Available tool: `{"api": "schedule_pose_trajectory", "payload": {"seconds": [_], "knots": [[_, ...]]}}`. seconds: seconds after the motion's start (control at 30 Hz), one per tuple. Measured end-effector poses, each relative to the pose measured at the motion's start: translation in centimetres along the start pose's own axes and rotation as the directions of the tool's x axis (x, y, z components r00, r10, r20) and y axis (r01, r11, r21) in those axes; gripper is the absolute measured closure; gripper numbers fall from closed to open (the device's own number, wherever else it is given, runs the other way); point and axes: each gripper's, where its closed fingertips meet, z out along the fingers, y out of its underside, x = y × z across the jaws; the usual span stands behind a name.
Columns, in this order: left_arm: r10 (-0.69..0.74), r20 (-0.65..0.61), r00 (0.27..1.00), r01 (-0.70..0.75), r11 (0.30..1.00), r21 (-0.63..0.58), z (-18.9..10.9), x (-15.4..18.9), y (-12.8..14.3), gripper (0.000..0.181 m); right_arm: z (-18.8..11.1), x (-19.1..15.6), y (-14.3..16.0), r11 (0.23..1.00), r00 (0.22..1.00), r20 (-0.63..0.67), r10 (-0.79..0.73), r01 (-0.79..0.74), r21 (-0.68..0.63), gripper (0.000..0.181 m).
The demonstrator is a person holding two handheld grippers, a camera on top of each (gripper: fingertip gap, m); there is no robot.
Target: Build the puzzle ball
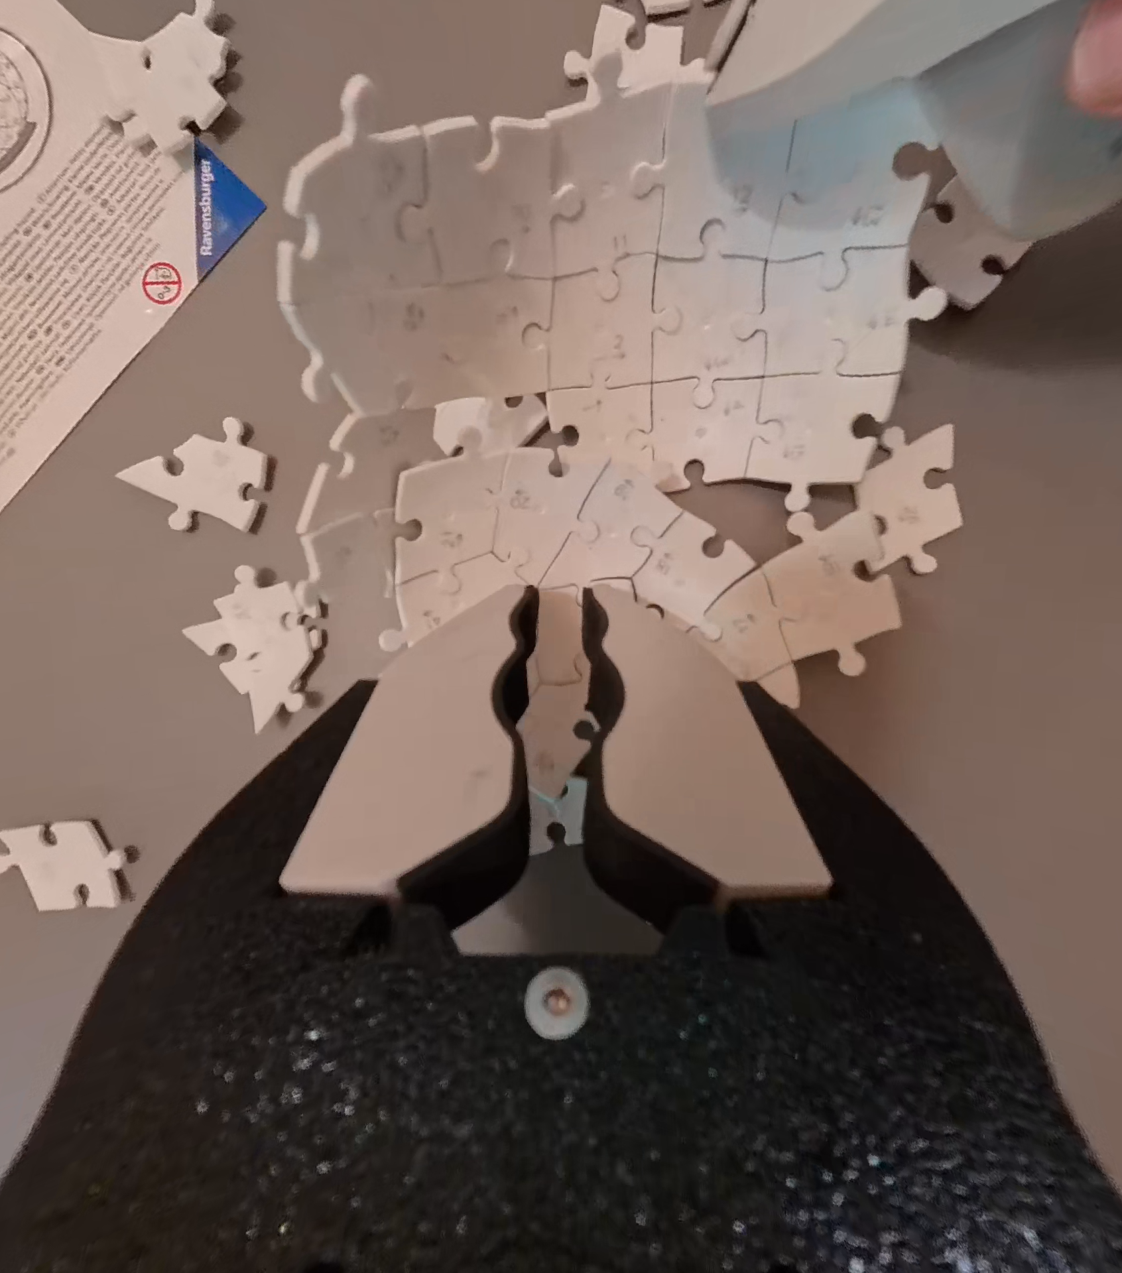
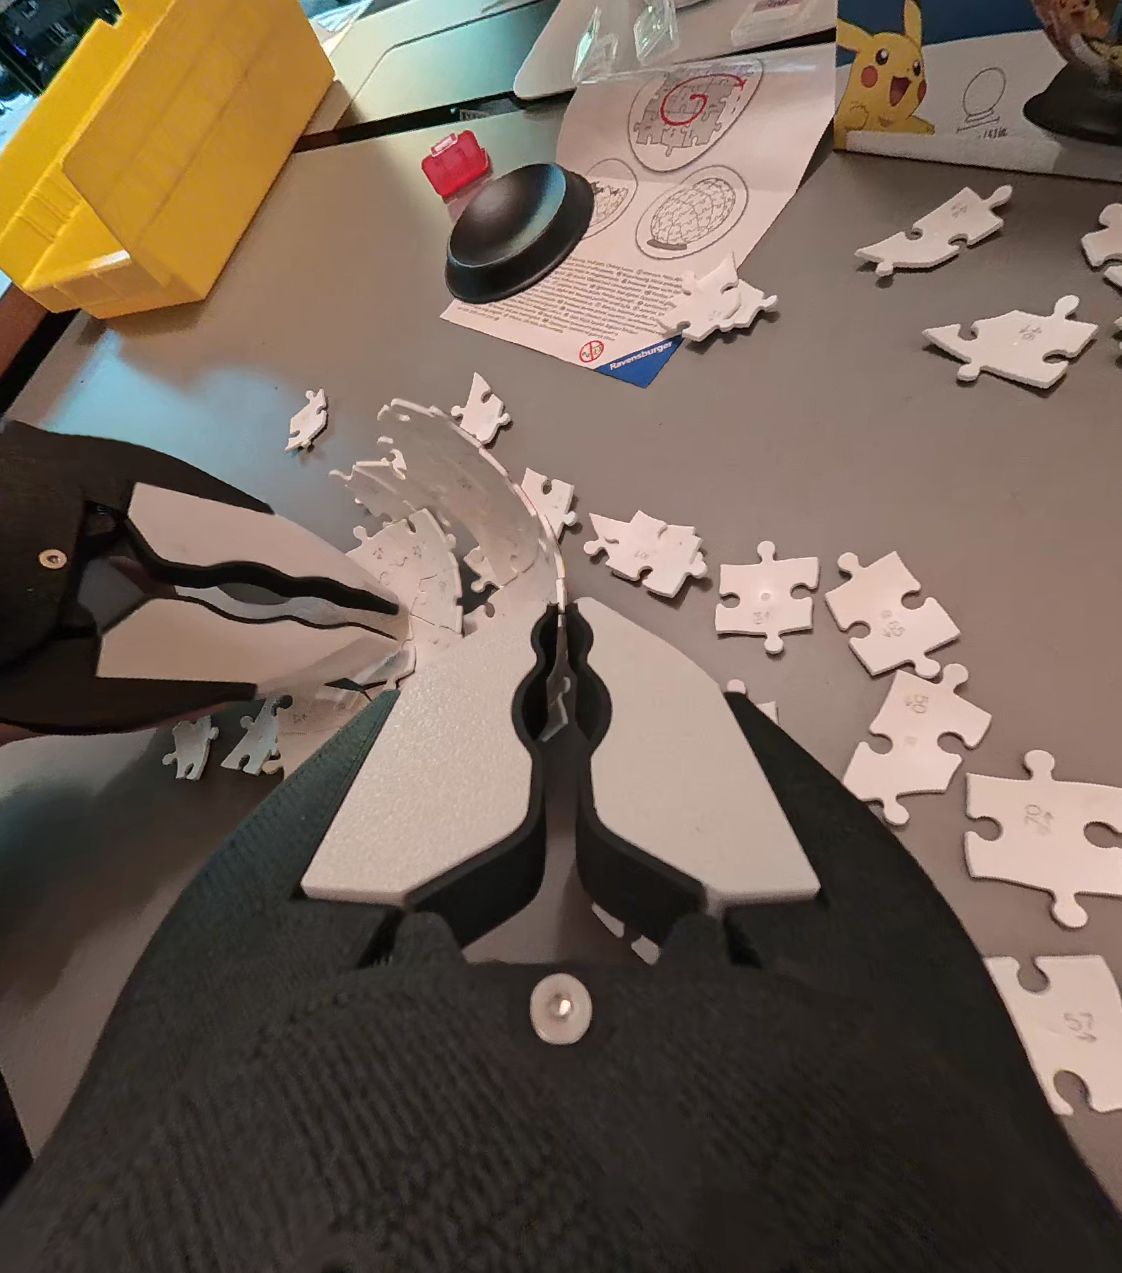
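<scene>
A curved shell of joined white puzzle pieces is held above the grey table. My left gripper is shut on the shell's lower rim, and pieces show between its fingers. The right gripper's pale finger reaches the shell's upper right. In the right wrist view my right gripper is shut on the shell's edge, seen edge-on between the pads. The left gripper comes in from the left and pinches the shell's inner lower section.
Loose white pieces lie over the table's right side, and a few lie left of the shell. A black stand sits on an instruction sheet. A yellow bin stands far left, the puzzle box far right. Spacing between my two grippers at the tips: around 10 cm.
</scene>
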Motion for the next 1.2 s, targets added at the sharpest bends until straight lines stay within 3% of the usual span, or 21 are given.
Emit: {"api": "schedule_pose_trajectory", "payload": {"seconds": [0.5, 0.77, 1.2], "knots": [[-0.043, 0.092, 0.995, 0.039, 0.998, 0.049, 0.7, -0.3, -0.3, 0.172, 0.6, -1.5, -0.7, 0.989, 0.986, -0.084, -0.147, 0.145, -0.021, 0.179], [-0.134, 0.150, 0.980, 0.122, 0.989, 0.089, 0.8, -0.9, -0.4, 0.173, 0.3, -1.5, -1.5, 0.976, 0.966, -0.146, -0.216, 0.217, -0.005, 0.179], [-0.115, 0.133, 0.984, 0.105, 0.991, 0.083, 0.6, -0.9, 0.0, 0.172, -0.4, 2.5, -2.7, 0.992, 0.986, -0.155, -0.063, 0.078, 0.094, 0.179]]}}
